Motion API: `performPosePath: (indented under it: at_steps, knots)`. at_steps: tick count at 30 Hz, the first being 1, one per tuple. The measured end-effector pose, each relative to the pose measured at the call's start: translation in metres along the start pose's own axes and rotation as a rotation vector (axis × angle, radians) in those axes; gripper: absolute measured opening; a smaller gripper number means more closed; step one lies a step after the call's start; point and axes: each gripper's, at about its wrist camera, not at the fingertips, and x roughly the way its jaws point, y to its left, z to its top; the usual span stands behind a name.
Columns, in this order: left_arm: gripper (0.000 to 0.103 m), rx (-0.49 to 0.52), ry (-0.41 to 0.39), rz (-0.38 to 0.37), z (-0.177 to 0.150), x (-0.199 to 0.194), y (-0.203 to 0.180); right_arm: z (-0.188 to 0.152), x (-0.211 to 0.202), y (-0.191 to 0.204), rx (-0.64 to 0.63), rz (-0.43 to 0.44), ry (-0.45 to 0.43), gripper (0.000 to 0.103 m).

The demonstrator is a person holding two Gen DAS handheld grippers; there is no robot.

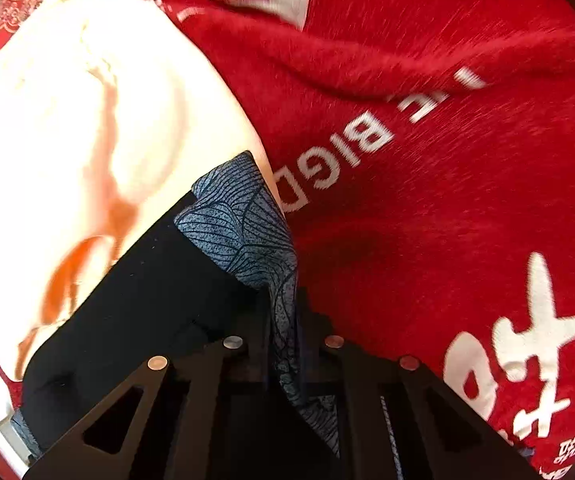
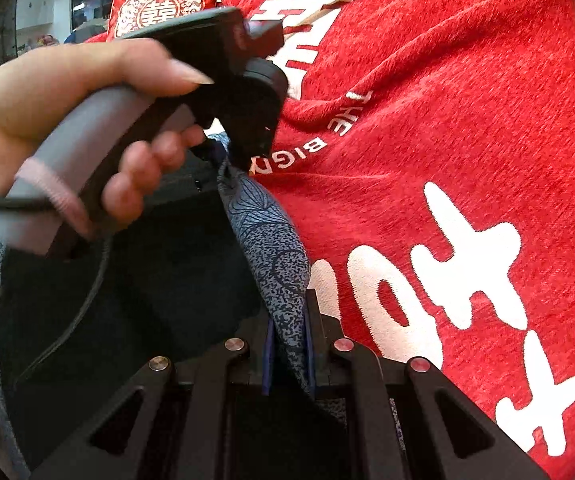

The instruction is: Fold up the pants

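The pants (image 1: 243, 224) are blue-grey fabric with a dark line pattern and a black inner side (image 1: 147, 300). My left gripper (image 1: 285, 320) is shut on an edge of them, the cloth pinched between its jaws. My right gripper (image 2: 289, 328) is shut on another stretch of the pants (image 2: 271, 248), held up above the red blanket (image 2: 447, 120). In the right wrist view the left gripper's grey handle (image 2: 87, 148) shows at the upper left in a hand, its black head (image 2: 247, 100) clamped on the same fabric edge. The black side (image 2: 147, 280) hangs slack between them.
A red blanket with white lettering (image 1: 427, 160) covers the surface under the pants. A cream cloth with orange marks (image 1: 67, 140) lies at the left. A red cushion with a white emblem (image 2: 155, 8) stands behind, in front of windows.
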Motion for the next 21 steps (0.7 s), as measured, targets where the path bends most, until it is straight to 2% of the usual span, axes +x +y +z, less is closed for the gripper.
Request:
performPosePath:
  at_steps: [3,7,13,17,21]
  knots:
    - [0.01,0.031,-0.066,-0.03,-0.015,-0.026,0.016,0.001,-0.014,0.008,-0.016,-0.02,-0.005,0.014]
    - [0.009,0.072,-0.15,-0.097,-0.041,-0.082,0.03,0.001,-0.039,0.021,-0.014,-0.052,-0.025,0.014]
    - [0.009,0.119,-0.214,-0.174,-0.08,-0.153,0.064,-0.008,-0.079,0.059,-0.054,-0.105,-0.049,0.014]
    - [0.009,0.15,-0.249,-0.183,-0.111,-0.176,0.09,-0.017,-0.1,0.085,-0.058,-0.131,-0.054,0.014]
    - [0.009,0.166,-0.254,-0.158,-0.133,-0.182,0.101,-0.023,-0.11,0.1,-0.042,-0.135,-0.048,0.014]
